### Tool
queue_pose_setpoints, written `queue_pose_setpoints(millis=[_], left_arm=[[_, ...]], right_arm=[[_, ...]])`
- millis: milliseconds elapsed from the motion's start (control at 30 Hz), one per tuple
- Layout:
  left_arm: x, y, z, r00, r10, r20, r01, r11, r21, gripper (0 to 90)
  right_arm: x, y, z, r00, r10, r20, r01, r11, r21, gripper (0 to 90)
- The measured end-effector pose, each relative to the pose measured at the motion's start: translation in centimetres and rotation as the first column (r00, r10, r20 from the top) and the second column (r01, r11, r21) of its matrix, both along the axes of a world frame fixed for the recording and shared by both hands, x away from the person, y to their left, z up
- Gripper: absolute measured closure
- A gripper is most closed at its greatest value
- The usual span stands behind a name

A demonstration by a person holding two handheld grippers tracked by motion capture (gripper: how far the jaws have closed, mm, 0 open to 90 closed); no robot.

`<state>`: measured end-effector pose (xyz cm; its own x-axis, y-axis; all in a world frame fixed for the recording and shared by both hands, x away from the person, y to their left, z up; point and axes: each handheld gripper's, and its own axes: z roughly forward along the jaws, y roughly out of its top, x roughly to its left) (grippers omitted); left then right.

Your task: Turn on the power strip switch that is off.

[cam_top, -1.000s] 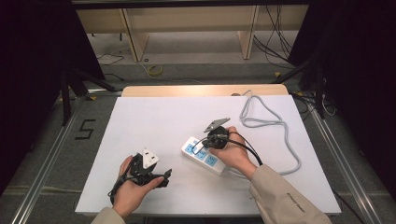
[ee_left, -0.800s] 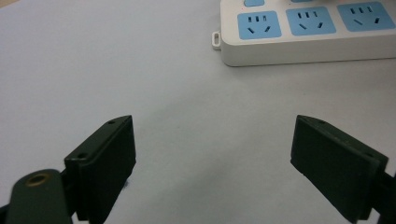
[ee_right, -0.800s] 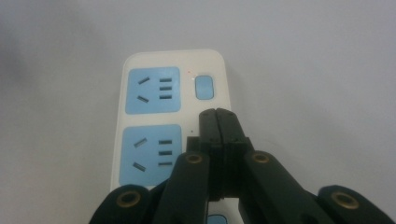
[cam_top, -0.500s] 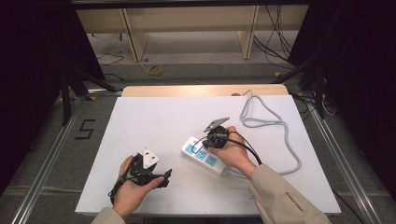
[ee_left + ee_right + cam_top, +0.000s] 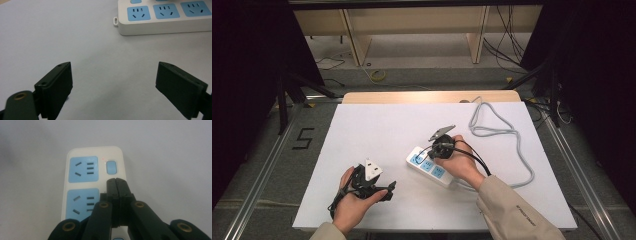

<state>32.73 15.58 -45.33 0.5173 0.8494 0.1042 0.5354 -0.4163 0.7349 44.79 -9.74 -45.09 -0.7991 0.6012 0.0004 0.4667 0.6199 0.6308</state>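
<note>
The right gripper, jaws pressed together, should push straight onto the blue switch of the white plastic power strip in the frame's middle.

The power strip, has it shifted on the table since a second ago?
No. The power strip lies at the same angle and the same gap from the grey cable loop and the table edge.

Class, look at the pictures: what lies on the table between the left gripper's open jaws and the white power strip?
Nothing: the left gripper view shows bare white table between the left gripper and the power strip.
</note>
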Motion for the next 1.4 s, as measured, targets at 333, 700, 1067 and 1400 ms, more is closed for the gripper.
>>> queue_pose_setpoints(millis=[333, 700, 1067, 1400], left_arm=[[0.05, 0.04, 0.03, 1.0, -0.001, 0.0, 0.001, 1.0, 0.004, 13.6], [0.02, 0.08, 0.05, 1.0, 0.004, 0.003, -0.004, 1.0, 0.001, 13.7], [-0.01, 0.11, 0.07, 1.0, 0.004, 0.003, -0.004, 1.0, 0.003, 13.7], [-0.05, 0.1, 0.1, 1.0, 0.004, 0.004, -0.004, 1.0, 0.005, 13.7]], right_arm=[[-0.01, -0.16, 0.09, 0.9998, 0.007, -0.021, -0.007, 1.0, -0.003, 90.0], [-0.1, -0.01, 0.11, 0.9997, 0.006, -0.023, -0.006, 1.0, -0.004, 90.0], [-0.07, 0.1, 0.11, 0.9995, 0.006, -0.031, -0.006, 0.9999, -0.014, 90.0], [0.04, 0.03, 0.08, 0.9985, -0.01, -0.053, 0.009, 0.9999, -0.011, 90.0]])
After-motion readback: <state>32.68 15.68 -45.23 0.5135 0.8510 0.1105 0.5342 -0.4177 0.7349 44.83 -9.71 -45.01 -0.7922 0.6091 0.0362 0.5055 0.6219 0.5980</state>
